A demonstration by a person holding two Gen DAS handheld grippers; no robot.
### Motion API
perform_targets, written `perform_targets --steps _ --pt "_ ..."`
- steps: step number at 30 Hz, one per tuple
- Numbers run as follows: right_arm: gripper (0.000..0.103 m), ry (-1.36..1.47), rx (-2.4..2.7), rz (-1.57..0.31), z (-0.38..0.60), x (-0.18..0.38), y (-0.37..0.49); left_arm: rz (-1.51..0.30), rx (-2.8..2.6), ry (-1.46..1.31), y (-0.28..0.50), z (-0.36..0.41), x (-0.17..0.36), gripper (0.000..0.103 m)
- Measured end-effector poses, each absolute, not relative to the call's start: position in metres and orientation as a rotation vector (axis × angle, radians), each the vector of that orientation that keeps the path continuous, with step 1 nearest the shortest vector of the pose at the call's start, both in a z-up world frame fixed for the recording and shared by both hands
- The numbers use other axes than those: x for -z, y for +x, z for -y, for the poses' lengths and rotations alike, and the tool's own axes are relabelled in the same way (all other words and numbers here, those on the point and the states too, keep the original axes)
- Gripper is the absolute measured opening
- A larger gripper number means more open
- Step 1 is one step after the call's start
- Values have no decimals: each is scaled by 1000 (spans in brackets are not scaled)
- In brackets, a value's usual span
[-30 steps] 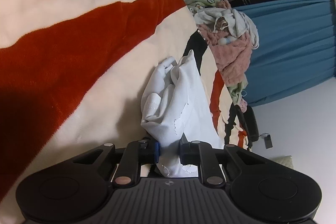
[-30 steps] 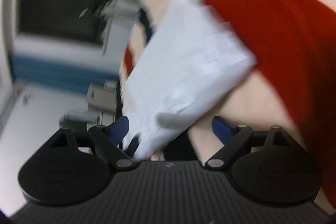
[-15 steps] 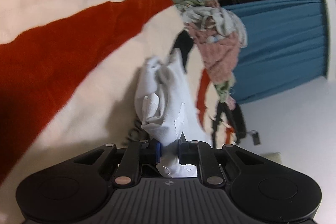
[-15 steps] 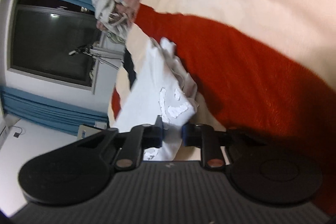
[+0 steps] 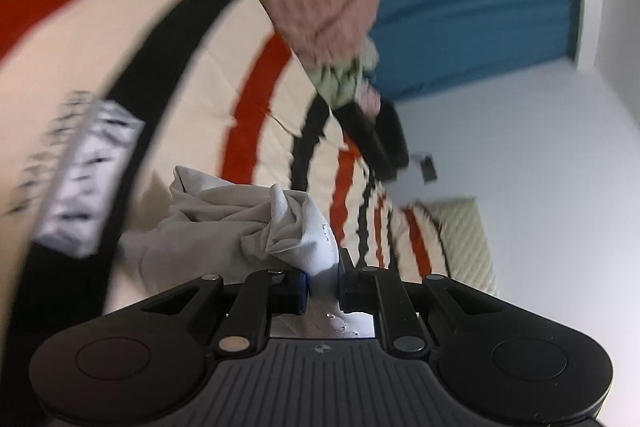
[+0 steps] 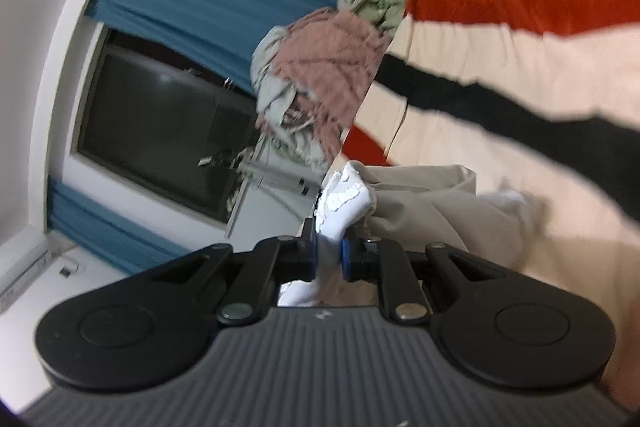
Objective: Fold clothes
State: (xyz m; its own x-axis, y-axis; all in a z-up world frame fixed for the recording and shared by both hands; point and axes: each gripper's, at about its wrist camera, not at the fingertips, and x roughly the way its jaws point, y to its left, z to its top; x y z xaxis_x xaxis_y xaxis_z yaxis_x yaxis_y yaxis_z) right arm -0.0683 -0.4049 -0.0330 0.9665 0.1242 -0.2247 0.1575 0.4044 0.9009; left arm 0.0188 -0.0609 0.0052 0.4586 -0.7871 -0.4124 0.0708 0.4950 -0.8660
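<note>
While both grippers pinch the white shirt (image 5: pixel 308 239), left gripper (image 5: pixel 322 285) and right gripper (image 6: pixel 330 255) each clamp a bunched corner; it hangs over the striped blanket (image 5: pixel 192 75), laundry pile (image 6: pixel 328 67) at 12 o'clock.

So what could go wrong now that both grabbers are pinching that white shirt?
Each grabber, the left gripper and the right gripper, pinches only a small bunched bit of the white garment, so it might slip out. The cloth hangs crumpled, so the fold could come out crooked. The laundry pile sits close by on the striped blanket and could get snagged.
</note>
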Motion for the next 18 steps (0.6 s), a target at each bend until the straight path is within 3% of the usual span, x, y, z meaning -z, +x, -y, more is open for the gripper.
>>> perform_targets --steps 5,12,18 --pt "15 1052 135 -259 474 15 5 -1024 676 -749 118 171 -21 14" --pt "15 872 208 -135 538 -19 86 -788 762 -609 196 262 -37 14" --pt "16 892 315 -312 541 78 111 -857 673 -422 199 283 61 14"
